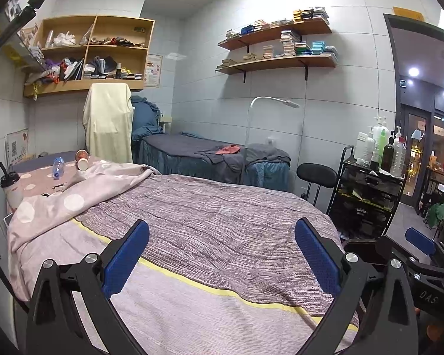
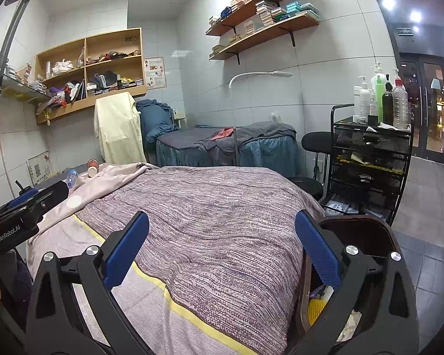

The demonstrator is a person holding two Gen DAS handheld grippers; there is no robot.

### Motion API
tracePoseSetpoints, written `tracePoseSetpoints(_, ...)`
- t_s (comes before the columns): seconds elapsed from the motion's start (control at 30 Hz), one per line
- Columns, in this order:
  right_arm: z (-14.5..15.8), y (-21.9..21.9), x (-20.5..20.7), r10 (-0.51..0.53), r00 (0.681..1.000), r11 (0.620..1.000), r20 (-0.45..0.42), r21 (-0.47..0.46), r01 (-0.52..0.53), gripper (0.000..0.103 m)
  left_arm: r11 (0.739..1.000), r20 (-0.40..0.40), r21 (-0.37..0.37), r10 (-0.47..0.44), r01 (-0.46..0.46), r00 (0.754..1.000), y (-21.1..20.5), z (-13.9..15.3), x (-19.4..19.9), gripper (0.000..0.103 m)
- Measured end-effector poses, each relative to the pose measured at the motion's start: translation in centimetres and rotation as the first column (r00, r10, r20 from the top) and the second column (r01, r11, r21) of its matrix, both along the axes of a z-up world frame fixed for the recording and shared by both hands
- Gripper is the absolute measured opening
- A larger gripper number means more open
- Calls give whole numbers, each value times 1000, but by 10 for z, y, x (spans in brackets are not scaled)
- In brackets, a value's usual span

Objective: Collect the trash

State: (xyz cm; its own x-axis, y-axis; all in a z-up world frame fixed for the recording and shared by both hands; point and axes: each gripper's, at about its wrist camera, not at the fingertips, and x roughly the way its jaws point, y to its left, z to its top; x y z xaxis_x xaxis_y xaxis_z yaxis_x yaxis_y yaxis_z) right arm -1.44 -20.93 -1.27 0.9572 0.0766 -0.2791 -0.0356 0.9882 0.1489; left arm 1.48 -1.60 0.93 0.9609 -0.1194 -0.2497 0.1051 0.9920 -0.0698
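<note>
At the far left end of the bed lie a clear plastic bottle [image 1: 57,167] with a blue cap and two tipped paper cups [image 1: 82,159], on a pink dotted blanket [image 1: 74,201]. A drink cup with a black lid and straw [image 1: 10,186] stands by the wall. My left gripper [image 1: 222,236] is open over the striped purple bedspread [image 1: 216,222], holding nothing and far from the trash. My right gripper [image 2: 222,227] is also open and empty. Its right finger hangs over a dark brown bin [image 2: 355,224] beside the bed, with scraps inside. The bottle [image 2: 71,176] and a cup [image 2: 92,168] show small in the right wrist view.
A second bed [image 1: 210,153] with grey-blue covers stands behind. A white floor lamp [image 1: 275,102], a black stool [image 1: 316,174] and a black trolley [image 1: 367,189] carrying bottles fill the right side. Wall shelves [image 1: 278,44] hang above. An open doorway [image 2: 429,103] lies far right.
</note>
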Motion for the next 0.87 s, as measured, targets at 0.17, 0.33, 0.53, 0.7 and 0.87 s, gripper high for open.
tracePoseSetpoints(0.17,-1,0,0,-1,1000,1000,-2,0,1,97,1000,-2,-1,0,0,1000,0,0,0,97)
tracePoseSetpoints(0.33,-4,-1,2,-5,1000,1000,-7,4,5,97,1000,0,-2,1,-1,1000,0,0,1,97)
tracePoseSetpoints(0.53,-6,0,3,-12,1000,1000,-13,8,12,97,1000,-1,-4,6,-6,1000,0,-2,1,97)
tracePoseSetpoints(0.7,-7,2,3,-15,1000,1000,-17,11,15,97,1000,-7,-3,11,-11,1000,0,-2,2,97)
tracePoseSetpoints(0.87,-7,2,3,-16,1000,1000,-21,15,16,97,1000,-9,-3,10,-10,1000,0,-2,2,97)
